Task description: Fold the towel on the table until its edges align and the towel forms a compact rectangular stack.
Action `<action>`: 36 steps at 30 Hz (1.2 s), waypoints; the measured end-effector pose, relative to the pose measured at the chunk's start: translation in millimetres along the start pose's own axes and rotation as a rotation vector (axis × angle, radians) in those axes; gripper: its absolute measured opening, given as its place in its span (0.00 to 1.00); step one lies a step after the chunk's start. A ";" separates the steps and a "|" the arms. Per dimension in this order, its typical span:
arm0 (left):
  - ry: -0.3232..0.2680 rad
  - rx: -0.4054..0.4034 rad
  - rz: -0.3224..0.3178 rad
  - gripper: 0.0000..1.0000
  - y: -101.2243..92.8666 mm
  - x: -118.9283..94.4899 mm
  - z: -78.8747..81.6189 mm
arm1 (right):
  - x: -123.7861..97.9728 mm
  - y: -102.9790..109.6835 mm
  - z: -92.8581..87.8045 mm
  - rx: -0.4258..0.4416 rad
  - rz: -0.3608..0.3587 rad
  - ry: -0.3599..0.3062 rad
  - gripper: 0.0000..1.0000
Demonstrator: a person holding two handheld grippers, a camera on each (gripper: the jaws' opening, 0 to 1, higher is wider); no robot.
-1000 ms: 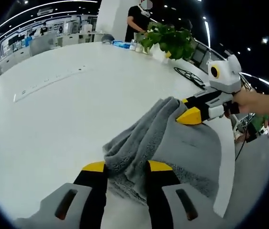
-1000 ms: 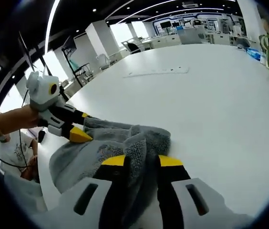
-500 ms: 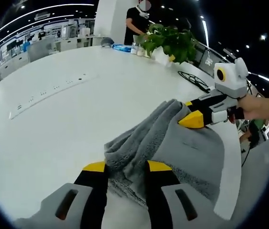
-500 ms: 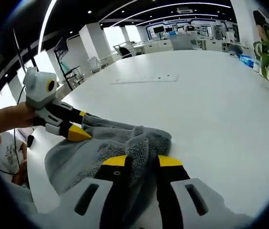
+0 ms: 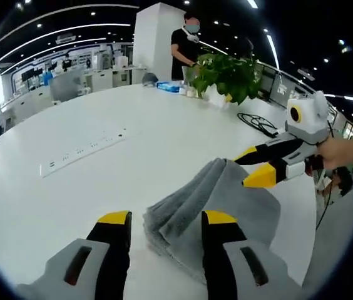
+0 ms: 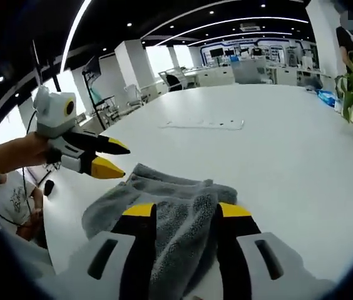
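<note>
A grey towel [image 5: 226, 200] lies folded in a loose bunch on the white table [image 5: 70, 200]. In the left gripper view my left gripper [image 5: 167, 219] is open, its yellow-tipped jaws standing either side of the towel's near fold without pinching it. My right gripper [image 5: 253, 166] comes in from the right, held by a hand, jaws apart just above the towel's far end. In the right gripper view the right gripper [image 6: 181, 210] is open over the towel [image 6: 164, 194], and the left gripper [image 6: 115, 157] hovers open at the towel's left end.
A white power strip [image 5: 86, 150] lies flat on the table to the left. A potted plant [image 5: 226, 62], small items and a standing person [image 5: 186, 40] are at the far edge. A black cable [image 5: 258, 122] lies near the table's right edge, close to the towel.
Both grippers have let go of the towel: their jaws opened and drew back and up. The towel has settled on the table in a flatter folded bunch.
</note>
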State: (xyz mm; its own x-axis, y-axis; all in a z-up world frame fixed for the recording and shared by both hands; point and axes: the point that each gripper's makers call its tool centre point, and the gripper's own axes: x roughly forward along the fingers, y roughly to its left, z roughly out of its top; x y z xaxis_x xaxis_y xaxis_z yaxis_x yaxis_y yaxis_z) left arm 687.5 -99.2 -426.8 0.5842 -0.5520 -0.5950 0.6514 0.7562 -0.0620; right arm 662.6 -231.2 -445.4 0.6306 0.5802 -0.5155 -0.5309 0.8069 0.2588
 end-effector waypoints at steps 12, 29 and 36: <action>-0.101 0.024 0.048 0.73 -23.3 -69.1 4.0 | -65.1 30.7 7.5 -0.081 0.018 -0.029 0.56; -0.181 0.038 0.098 0.85 -67.4 -151.1 -24.0 | -126.5 69.5 -13.1 -0.113 0.026 -0.052 0.64; -0.192 0.002 0.102 0.86 -83.1 -166.6 -42.1 | -144.2 78.3 -37.4 -0.092 0.020 -0.036 0.65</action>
State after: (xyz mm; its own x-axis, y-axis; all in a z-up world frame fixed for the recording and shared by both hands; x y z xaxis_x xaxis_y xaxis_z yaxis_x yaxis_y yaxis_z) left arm 515.7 -55.3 -356.2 0.7285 -0.5297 -0.4344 0.5849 0.8111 -0.0080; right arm 508.9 -255.8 -381.3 0.6383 0.6009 -0.4811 -0.5923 0.7826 0.1917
